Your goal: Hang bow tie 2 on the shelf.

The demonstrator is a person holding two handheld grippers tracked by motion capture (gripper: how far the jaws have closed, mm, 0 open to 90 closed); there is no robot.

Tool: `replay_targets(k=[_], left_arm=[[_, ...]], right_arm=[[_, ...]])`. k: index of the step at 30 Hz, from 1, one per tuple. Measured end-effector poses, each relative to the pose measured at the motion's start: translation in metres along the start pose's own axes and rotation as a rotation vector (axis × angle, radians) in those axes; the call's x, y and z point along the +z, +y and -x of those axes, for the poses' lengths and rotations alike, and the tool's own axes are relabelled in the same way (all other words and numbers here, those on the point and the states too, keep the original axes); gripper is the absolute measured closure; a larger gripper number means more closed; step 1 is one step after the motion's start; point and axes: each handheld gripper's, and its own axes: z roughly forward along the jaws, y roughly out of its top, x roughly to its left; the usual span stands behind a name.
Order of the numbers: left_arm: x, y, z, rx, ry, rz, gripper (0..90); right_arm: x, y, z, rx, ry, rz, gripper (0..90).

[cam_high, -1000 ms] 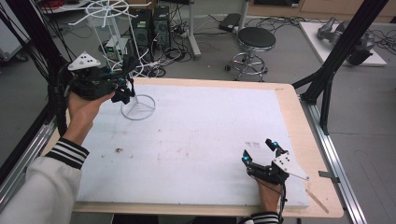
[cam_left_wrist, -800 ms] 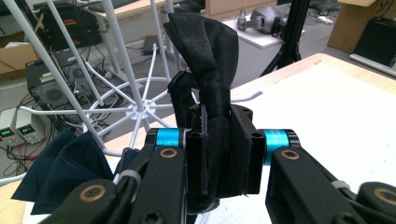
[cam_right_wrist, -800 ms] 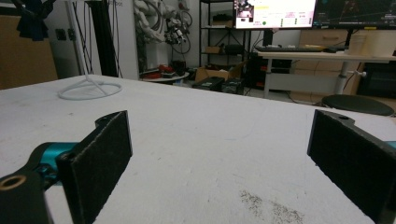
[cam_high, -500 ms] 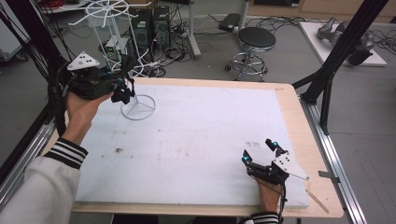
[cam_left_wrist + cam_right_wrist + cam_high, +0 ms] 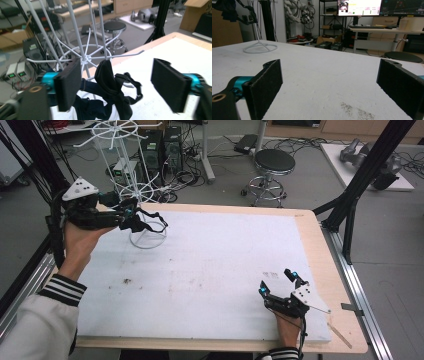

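Left hand-held gripper (image 5: 131,215) open beside dark strap (image 5: 152,220) on white rack (image 5: 148,239).

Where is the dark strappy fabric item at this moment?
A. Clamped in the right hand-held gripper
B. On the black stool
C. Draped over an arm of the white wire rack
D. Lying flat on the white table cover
C: the dark strappy fabric item hangs from a prong of the white wire rack, between the open jaws of the left hand-held gripper, whose pads stand clear of it.
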Motion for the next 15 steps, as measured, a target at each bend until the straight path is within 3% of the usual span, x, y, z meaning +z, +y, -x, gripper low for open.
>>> replay_targets(k=[4, 8, 15], left_arm=[[-0.017, -0.010, -0.004, 0.021, -0.037, 0.087, 13.9], [-0.030, -0.033, -0.006, 0.011, -0.082, 0.151, 11.0], [-0.053, -0.070, 0.007, 0.058, -0.151, 0.238, 11.0]], right_arm=[[0.000, 0.000, 0.000, 0.006, 0.001, 0.000, 5.8], [0.000, 0.000, 0.000, -0.001, 0.002, -0.001, 5.8], [0.000, 0.000, 0.000, 0.002, 0.002, -0.004, 5.8]])
